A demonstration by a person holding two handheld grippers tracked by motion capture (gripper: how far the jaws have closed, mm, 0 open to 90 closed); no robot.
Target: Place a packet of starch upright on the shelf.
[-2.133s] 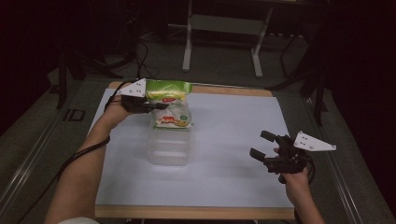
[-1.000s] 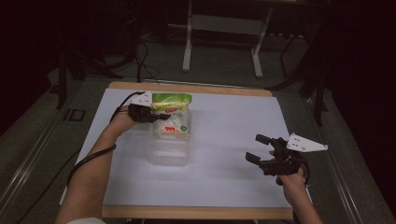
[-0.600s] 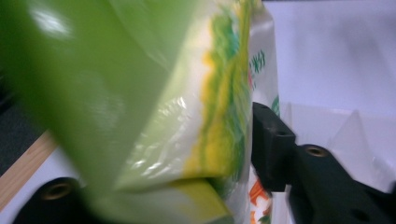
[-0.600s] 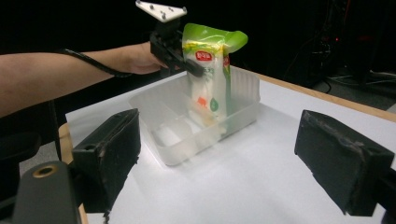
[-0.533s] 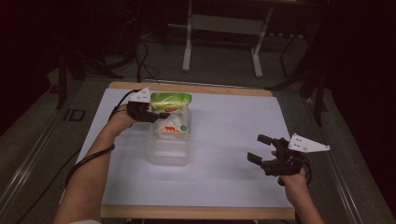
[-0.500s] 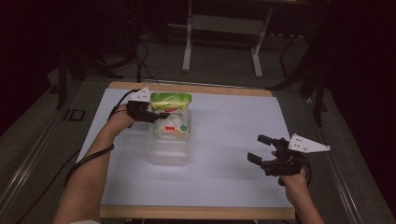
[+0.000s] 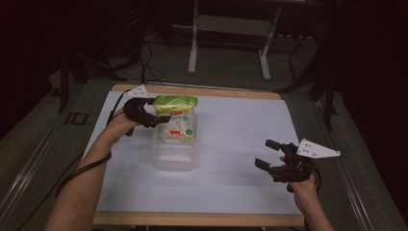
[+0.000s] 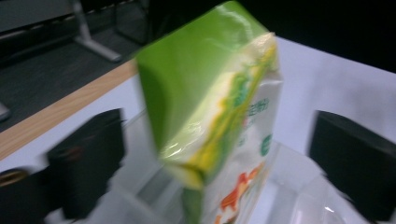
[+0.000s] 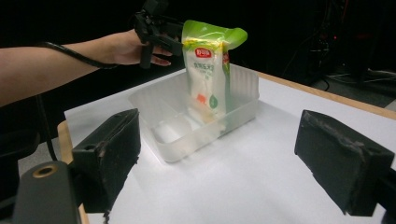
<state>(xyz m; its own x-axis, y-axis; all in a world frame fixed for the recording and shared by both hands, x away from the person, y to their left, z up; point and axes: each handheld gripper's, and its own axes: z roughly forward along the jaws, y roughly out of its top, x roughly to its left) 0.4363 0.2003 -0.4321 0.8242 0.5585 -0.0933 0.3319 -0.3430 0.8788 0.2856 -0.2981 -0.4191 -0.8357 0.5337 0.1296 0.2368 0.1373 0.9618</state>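
Observation:
A green and white snack bag stands upright at the far end of a clear plastic container on the white table sheet. My left gripper reaches in from the left at the bag's upper part. Its jaws have just been opening and now stand wide, with the bag between them and untouched by the pads. In the right gripper view the bag leans on the container wall, with the left gripper beside its top. My right gripper hovers open and holds nothing at the right of the table.
The white sheet covers a wood-edged table. A metal stand and cables lie on the dark floor beyond the far edge. A cable trails from the left hand off the table's left side.
The left gripper lowered the bag into the container, then opened its jaws and let go. The left hand rose slightly. The right gripper stayed put.

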